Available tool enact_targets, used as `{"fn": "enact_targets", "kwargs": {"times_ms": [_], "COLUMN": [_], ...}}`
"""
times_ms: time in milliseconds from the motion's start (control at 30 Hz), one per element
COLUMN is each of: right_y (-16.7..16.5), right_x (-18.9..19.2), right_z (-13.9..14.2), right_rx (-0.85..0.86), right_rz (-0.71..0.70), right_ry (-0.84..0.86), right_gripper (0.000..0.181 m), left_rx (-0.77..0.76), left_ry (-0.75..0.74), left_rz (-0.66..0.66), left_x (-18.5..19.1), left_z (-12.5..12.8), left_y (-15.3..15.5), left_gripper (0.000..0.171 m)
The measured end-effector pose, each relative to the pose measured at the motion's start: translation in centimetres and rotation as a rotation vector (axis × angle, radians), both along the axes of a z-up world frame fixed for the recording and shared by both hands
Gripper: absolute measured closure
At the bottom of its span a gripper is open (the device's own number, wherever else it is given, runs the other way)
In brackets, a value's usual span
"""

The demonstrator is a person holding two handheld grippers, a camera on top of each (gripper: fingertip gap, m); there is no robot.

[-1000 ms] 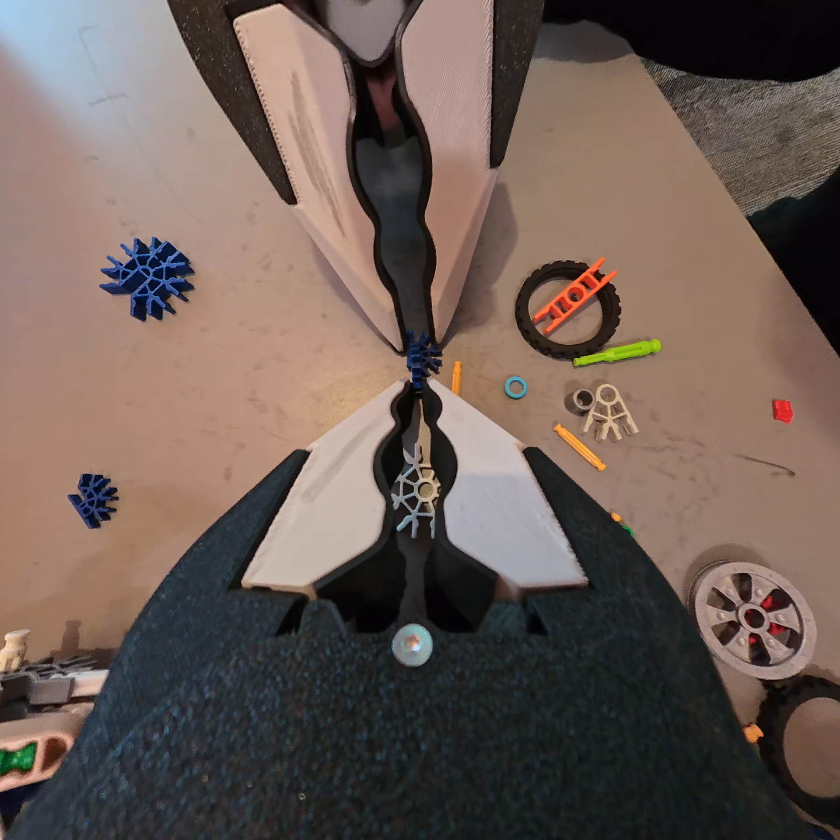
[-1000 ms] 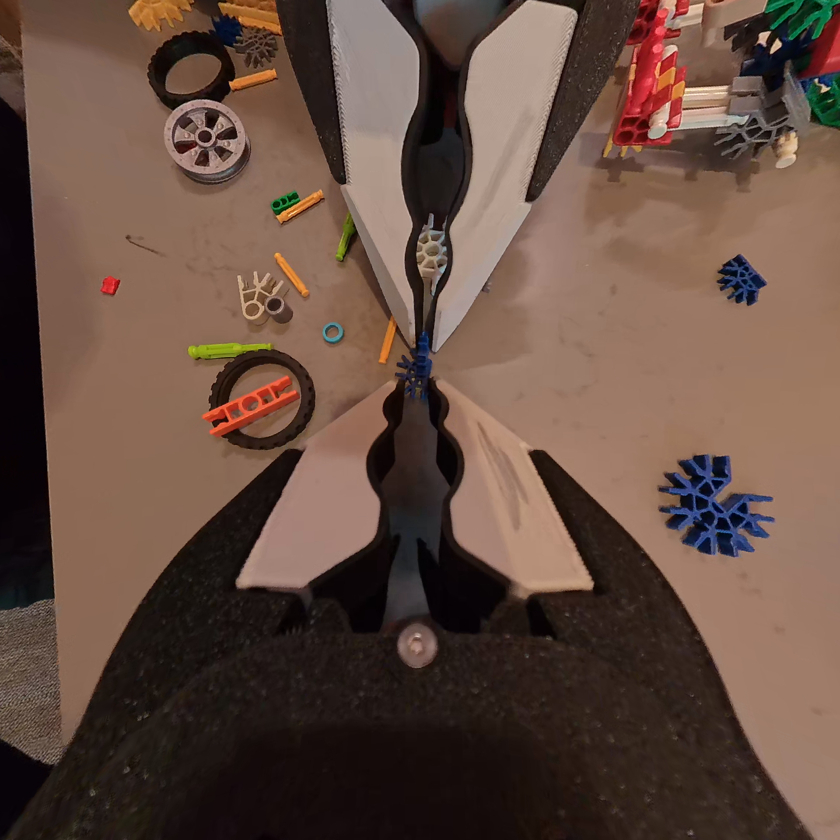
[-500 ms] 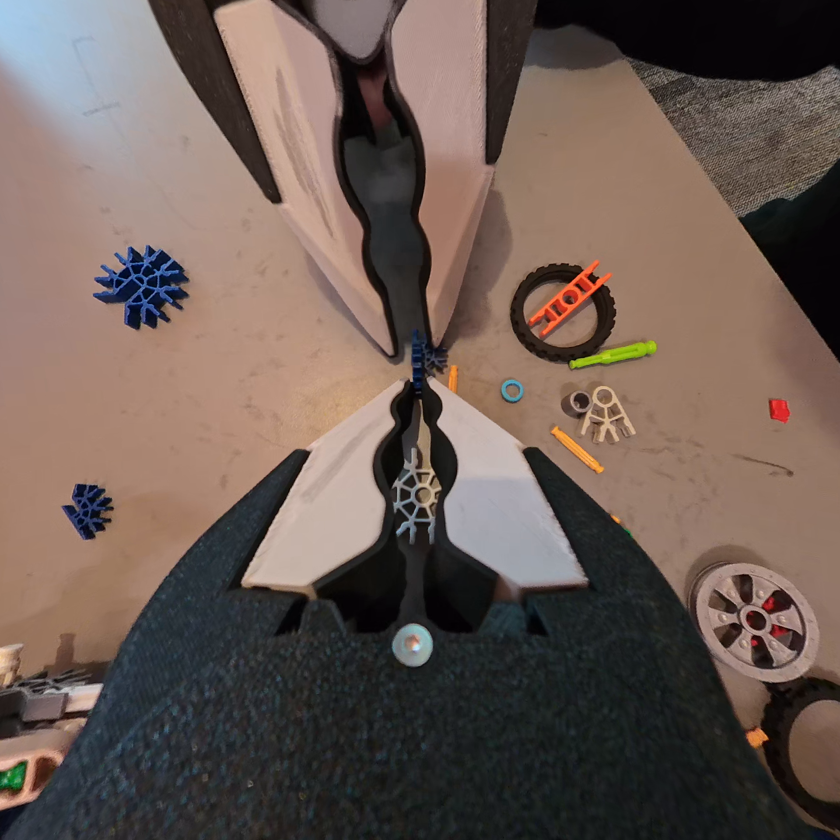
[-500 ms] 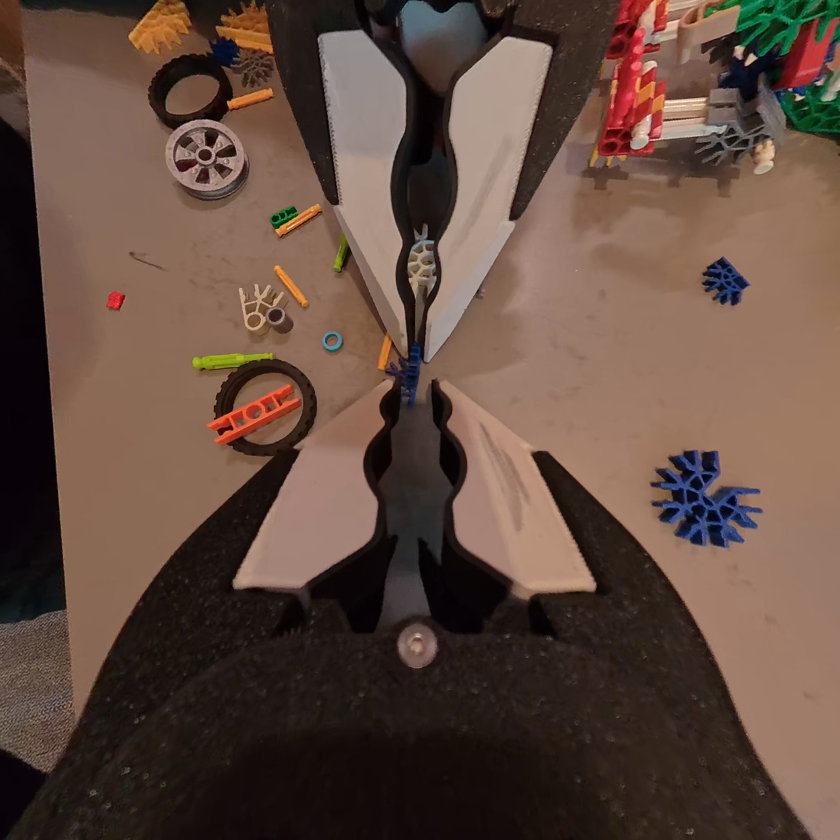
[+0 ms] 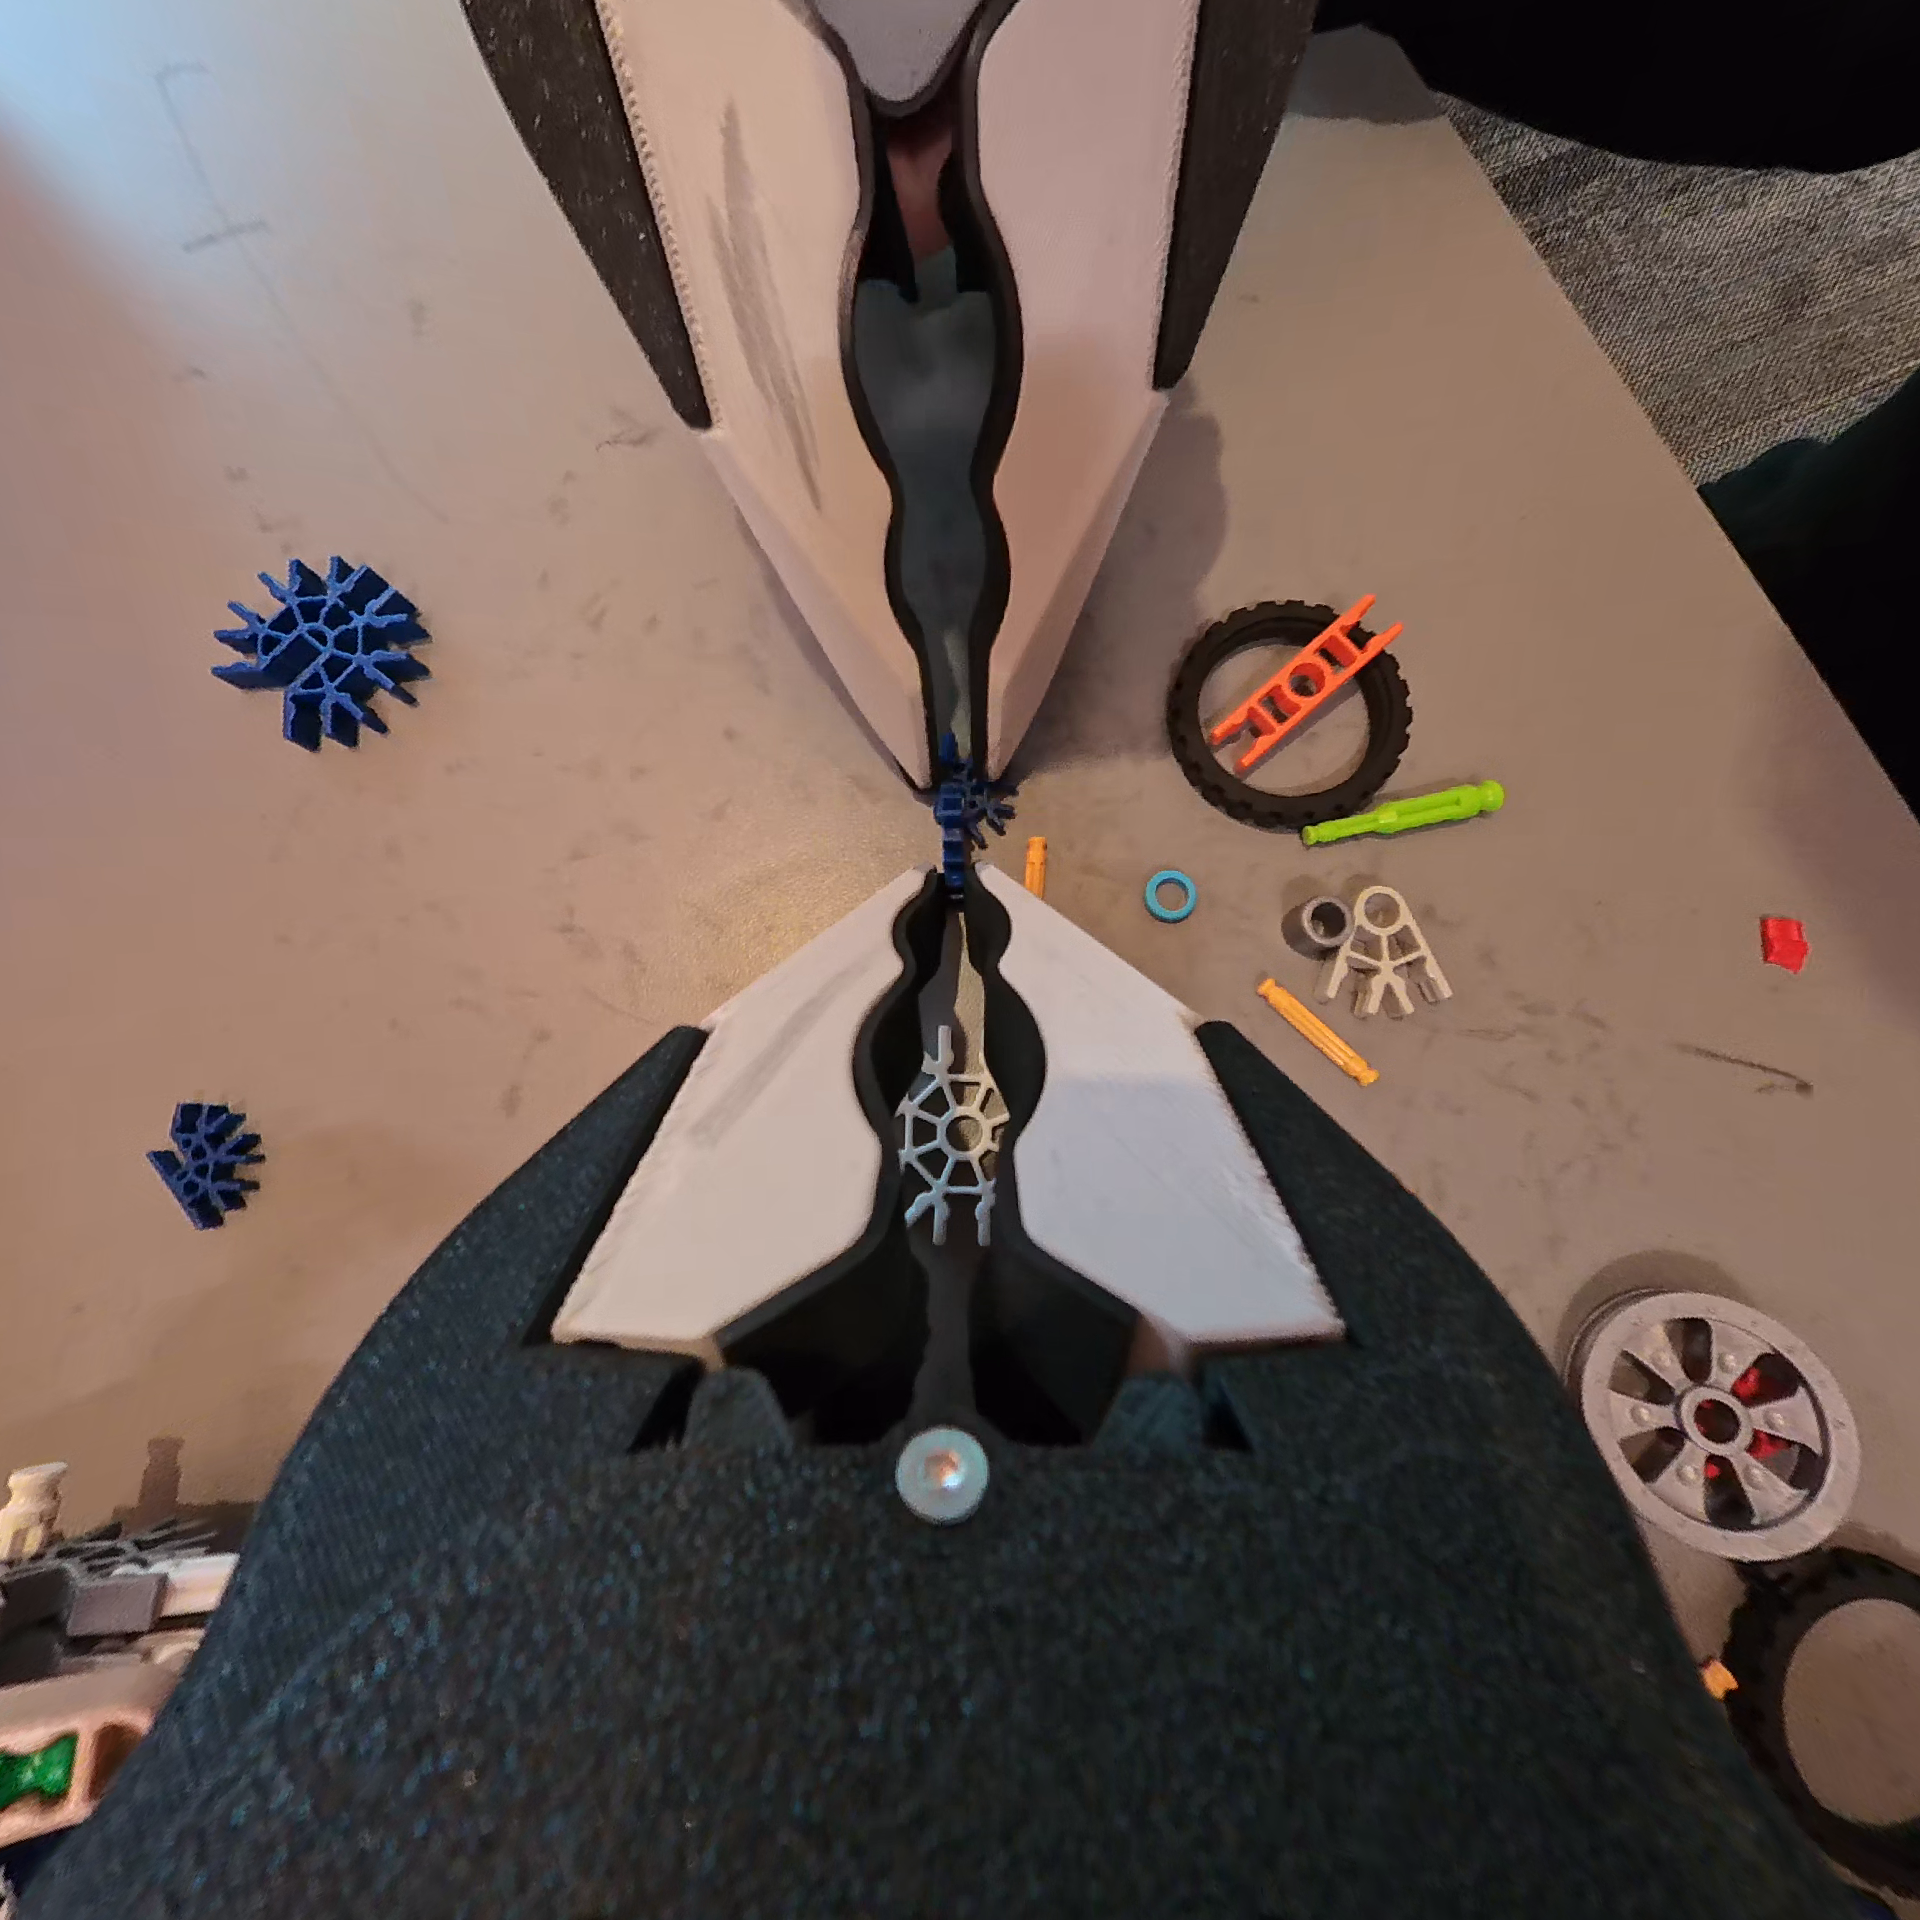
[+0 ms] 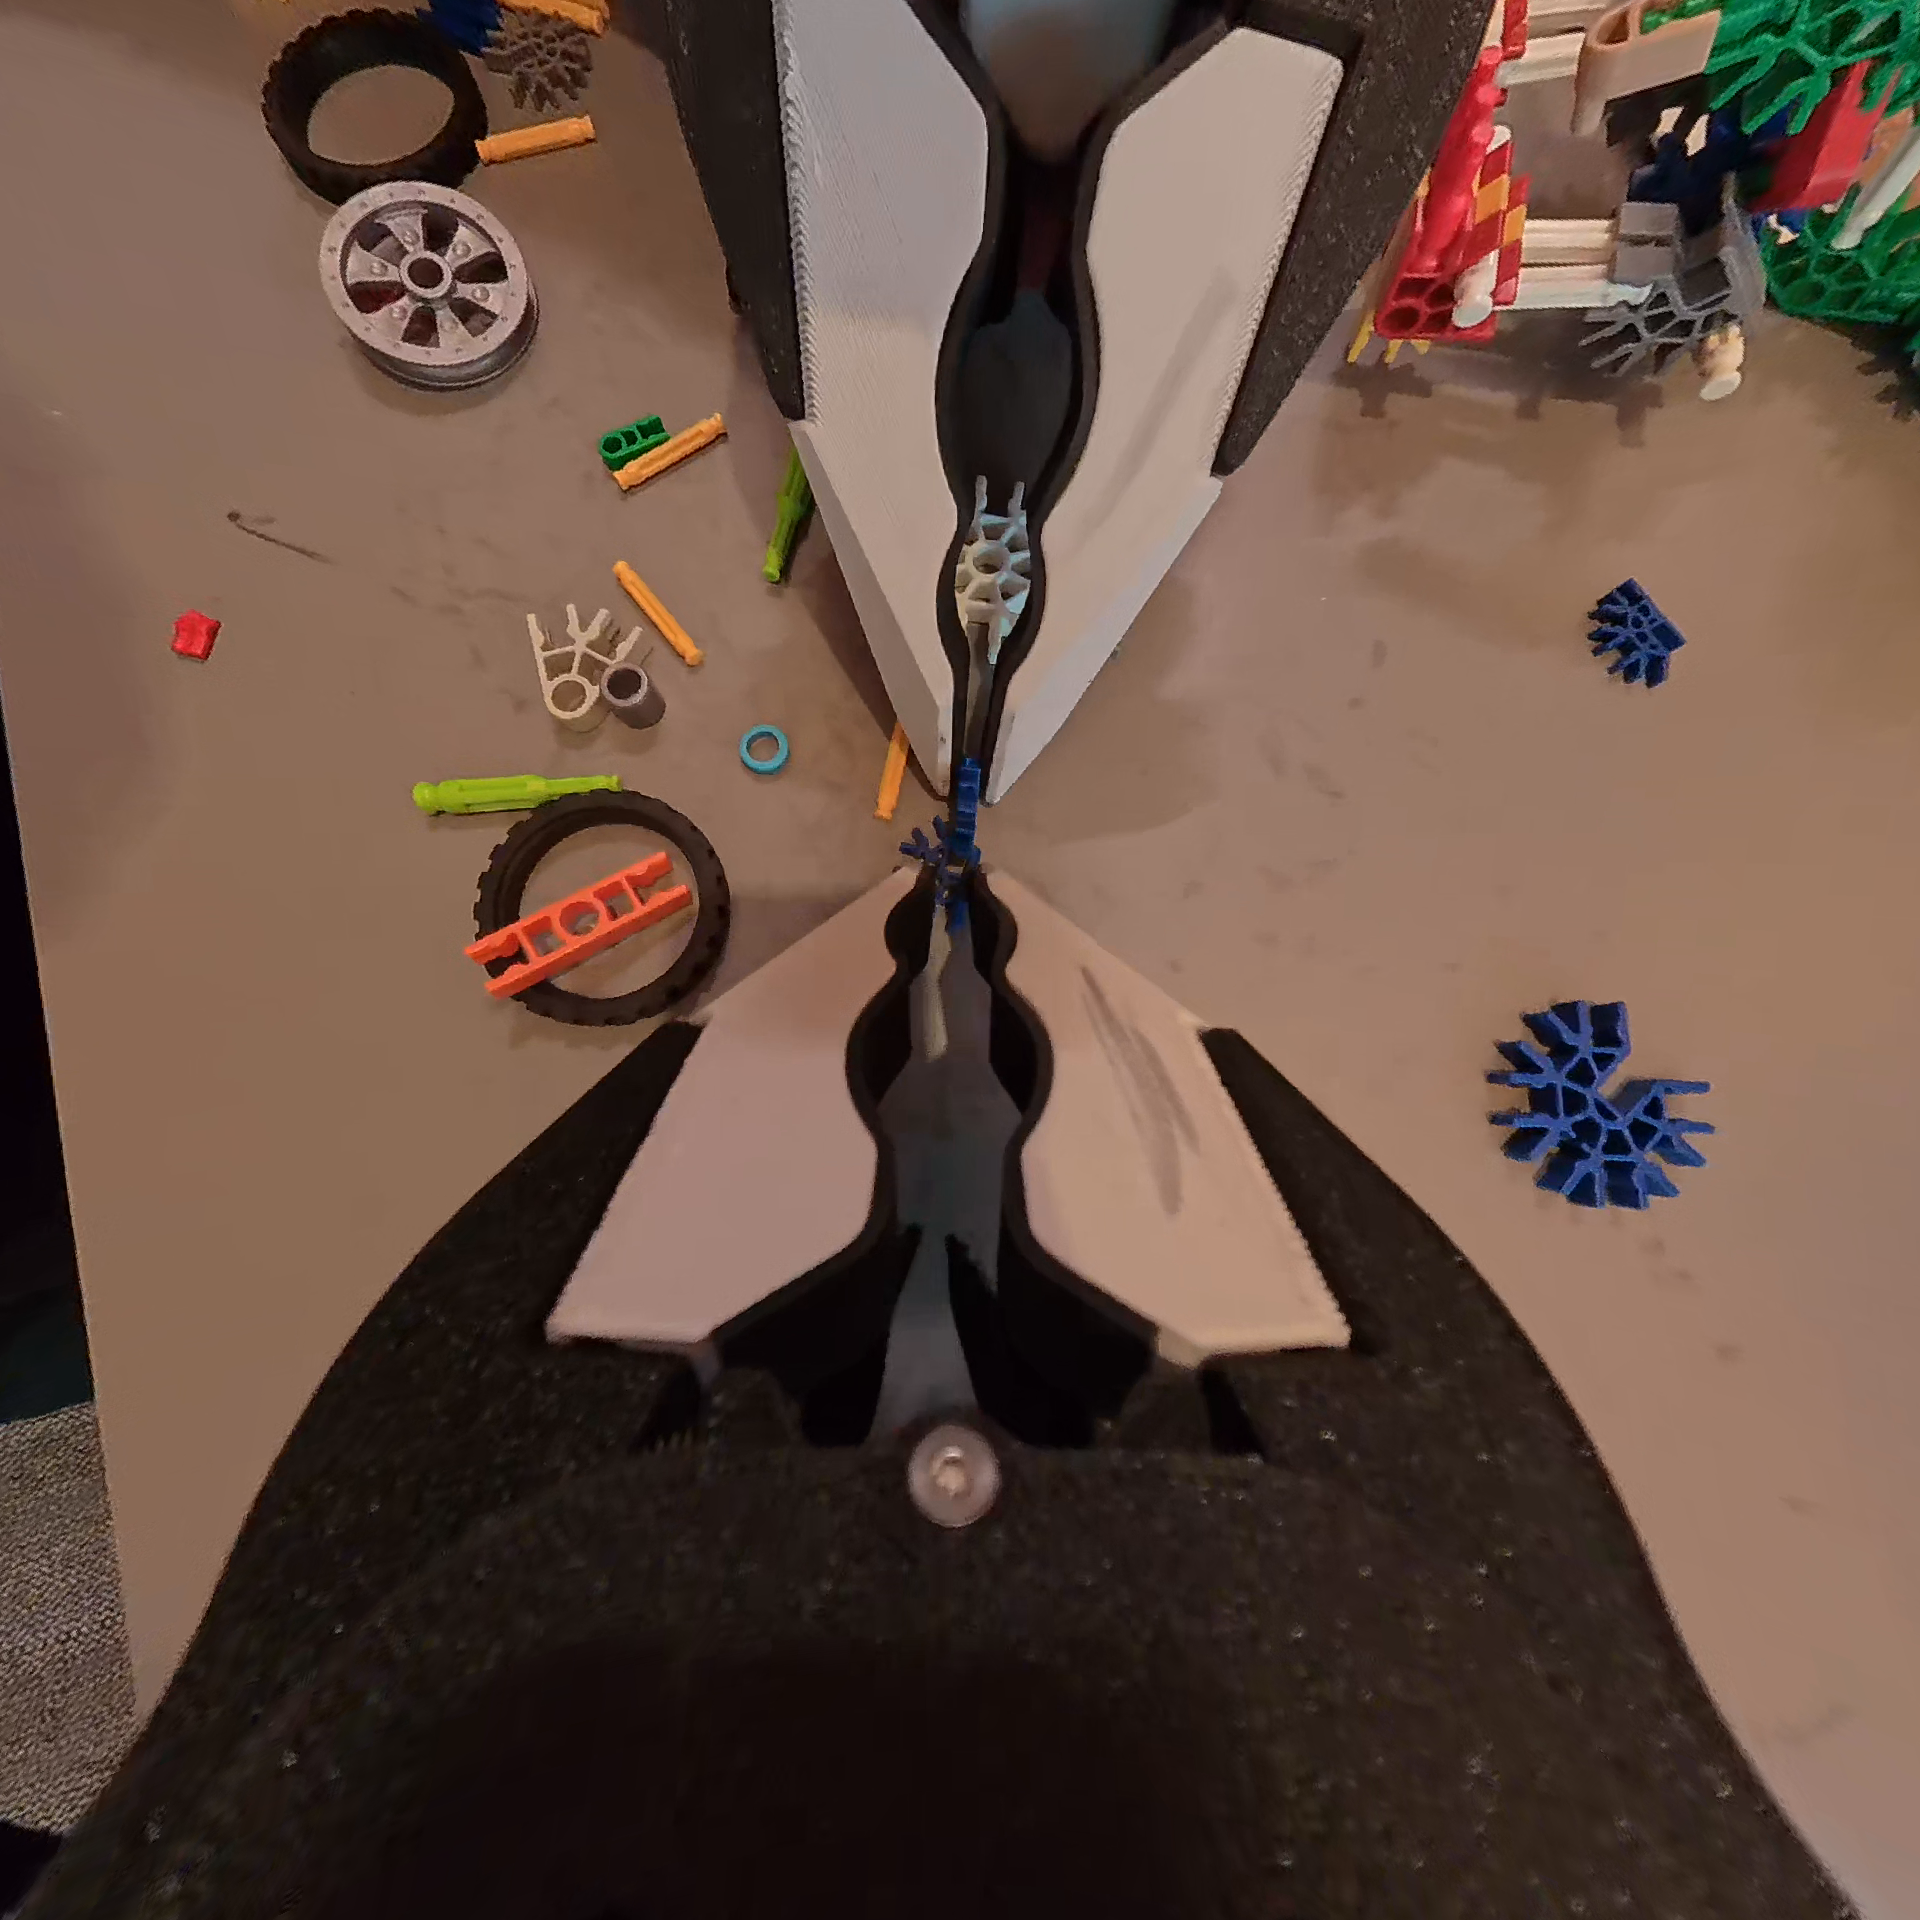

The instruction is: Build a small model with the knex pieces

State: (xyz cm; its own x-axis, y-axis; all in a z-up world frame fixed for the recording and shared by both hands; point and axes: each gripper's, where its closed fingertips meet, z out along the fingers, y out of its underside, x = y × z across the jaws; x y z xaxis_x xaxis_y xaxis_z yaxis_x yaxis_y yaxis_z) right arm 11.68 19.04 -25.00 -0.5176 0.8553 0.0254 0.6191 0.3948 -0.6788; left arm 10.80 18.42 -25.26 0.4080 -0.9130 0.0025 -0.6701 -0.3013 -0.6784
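My left gripper (image 5: 951, 883) is clamped on a grey snowflake connector (image 5: 951, 1132), seated in the scallop between the pads, with a thin piece running forward to the tips. My right gripper (image 6: 951, 883) meets it nose to nose, jaws pressed together on a small blue connector (image 6: 951, 852). That blue piece sits right at the meeting point of both tips, above the table (image 6: 1299, 748); I cannot tell whether the left tips also pinch it.

These parts look like light, stiff plastic with thin spokes. I judge them easy to crack or to pop out sideways under a twist, so the flat faces are the place to hold, as both grippers do now.

On my right lies a tyre (image 5: 1288, 712) with an orange clip (image 5: 1299, 681) across it, a green rod (image 5: 1403, 812), a blue ring (image 5: 1170, 895), short orange rods and a grey wheel (image 5: 1714, 1439). The table edge runs close behind them. On my left there is more open room: only a big blue snowflake (image 5: 324, 652) and a smaller one (image 5: 208, 1162), well apart. A built model (image 6: 1621, 208) stands in the far corner there.
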Motion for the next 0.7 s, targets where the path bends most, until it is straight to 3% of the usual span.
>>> {"fn": "enact_targets", "kwargs": {"times_ms": [600,700], "right_y": [0.24,0.23], "right_x": [-0.12,0.07], "right_z": [0.51,0.58], "right_rx": [0.055,0.035], "right_rz": [-0.035,-0.051], "right_ry": [0.078,0.062], "right_gripper": [0.181,0.171], "left_rx": [-0.012,-0.013], "left_ry": [-0.017,-0.016], "left_rz": [0.005,0.005], "left_x": [0.00,-0.01], "left_z": [0.01,0.00], "left_y": [0.01,0.00], "left_gripper": [0.171,0.171]}}
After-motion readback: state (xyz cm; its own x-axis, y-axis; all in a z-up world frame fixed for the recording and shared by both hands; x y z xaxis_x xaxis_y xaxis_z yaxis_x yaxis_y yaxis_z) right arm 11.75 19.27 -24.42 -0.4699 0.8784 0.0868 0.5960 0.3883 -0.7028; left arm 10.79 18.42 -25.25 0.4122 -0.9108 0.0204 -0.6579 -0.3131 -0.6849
